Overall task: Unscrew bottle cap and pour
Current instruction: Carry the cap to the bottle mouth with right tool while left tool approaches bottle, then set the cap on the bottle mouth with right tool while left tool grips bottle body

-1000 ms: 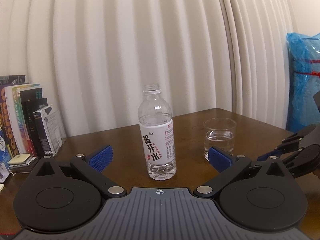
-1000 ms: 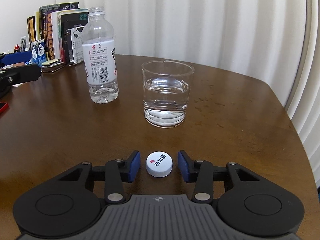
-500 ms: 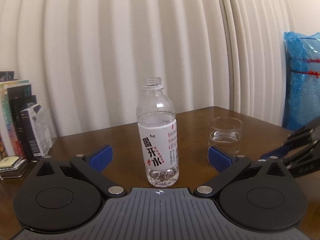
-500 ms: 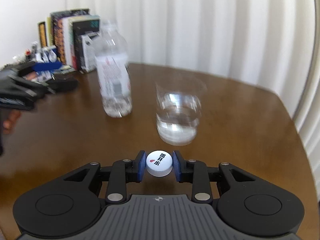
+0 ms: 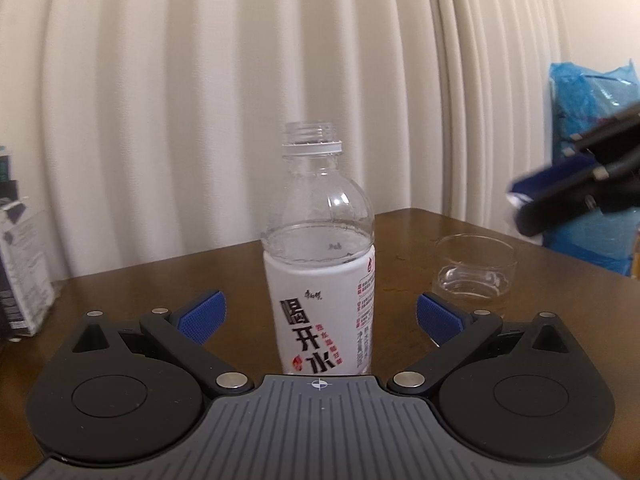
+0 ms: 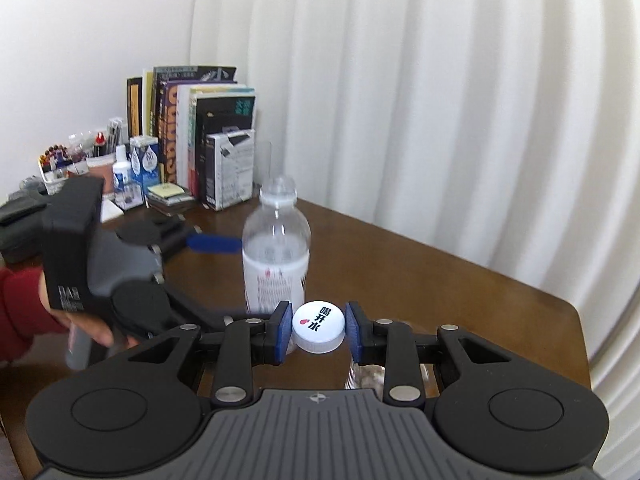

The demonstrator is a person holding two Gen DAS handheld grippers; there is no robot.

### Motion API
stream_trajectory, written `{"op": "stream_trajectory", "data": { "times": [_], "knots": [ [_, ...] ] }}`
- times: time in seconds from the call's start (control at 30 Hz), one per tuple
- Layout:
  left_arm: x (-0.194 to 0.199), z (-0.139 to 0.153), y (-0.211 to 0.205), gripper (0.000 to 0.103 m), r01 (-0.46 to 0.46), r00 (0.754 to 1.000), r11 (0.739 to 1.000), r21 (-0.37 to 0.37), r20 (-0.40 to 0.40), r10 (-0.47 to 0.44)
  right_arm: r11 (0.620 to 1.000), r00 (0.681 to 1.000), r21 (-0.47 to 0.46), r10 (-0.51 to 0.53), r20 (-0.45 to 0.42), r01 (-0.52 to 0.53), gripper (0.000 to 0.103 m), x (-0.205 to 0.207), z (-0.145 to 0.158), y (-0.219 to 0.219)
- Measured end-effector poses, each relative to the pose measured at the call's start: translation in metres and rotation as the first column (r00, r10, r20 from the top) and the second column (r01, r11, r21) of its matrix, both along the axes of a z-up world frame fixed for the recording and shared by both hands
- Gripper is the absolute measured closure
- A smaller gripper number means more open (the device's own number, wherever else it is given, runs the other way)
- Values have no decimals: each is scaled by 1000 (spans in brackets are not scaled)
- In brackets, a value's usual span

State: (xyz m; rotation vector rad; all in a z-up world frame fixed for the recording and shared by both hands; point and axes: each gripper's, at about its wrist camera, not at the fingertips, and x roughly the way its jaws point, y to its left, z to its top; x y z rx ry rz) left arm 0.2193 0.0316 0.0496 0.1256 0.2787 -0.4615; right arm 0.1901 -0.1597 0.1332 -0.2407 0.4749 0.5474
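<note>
An open clear water bottle (image 5: 320, 264) with a white label stands upright on the brown table (image 5: 160, 280); it also shows in the right wrist view (image 6: 276, 256). My left gripper (image 5: 318, 314) is open, its blue pads on either side of the bottle and apart from it. My right gripper (image 6: 318, 330) is shut on the white bottle cap (image 6: 318, 326) and holds it in the air above the table. A glass (image 5: 474, 270) with some water stands to the right of the bottle. The right gripper shows in the left wrist view (image 5: 568, 188), raised at the right.
Books and a white box (image 6: 208, 140) stand at the table's back left, with small bottles and pens (image 6: 92, 160) beside them. A blue plastic bag (image 5: 592, 152) is beyond the table's right side. White curtains hang behind. The table's right edge (image 6: 576, 320) is near.
My right gripper closed on the cap and lifted it off the table, rising above the glass. My left gripper moved closer to the bottle, still open.
</note>
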Motion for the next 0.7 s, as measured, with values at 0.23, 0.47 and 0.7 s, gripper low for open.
{"op": "stream_trajectory", "data": {
  "times": [0.23, 0.47, 0.7],
  "knots": [
    [9, -3, 2, 4, 35, 999, 999, -27, -4, -35, 998, 998, 11, 57, 16, -57, 71, 23, 19, 17],
    [15, -9, 3, 11, 46, 999, 998, -43, -19, -47, 993, 993, 15, 117, 23, -117, 71, 40, 35, 34],
    [23, -13, 3, 26, 66, 998, 997, -43, -19, -67, 989, 989, 17, 146, 16, -146, 71, 55, 42, 46]
  ]
}}
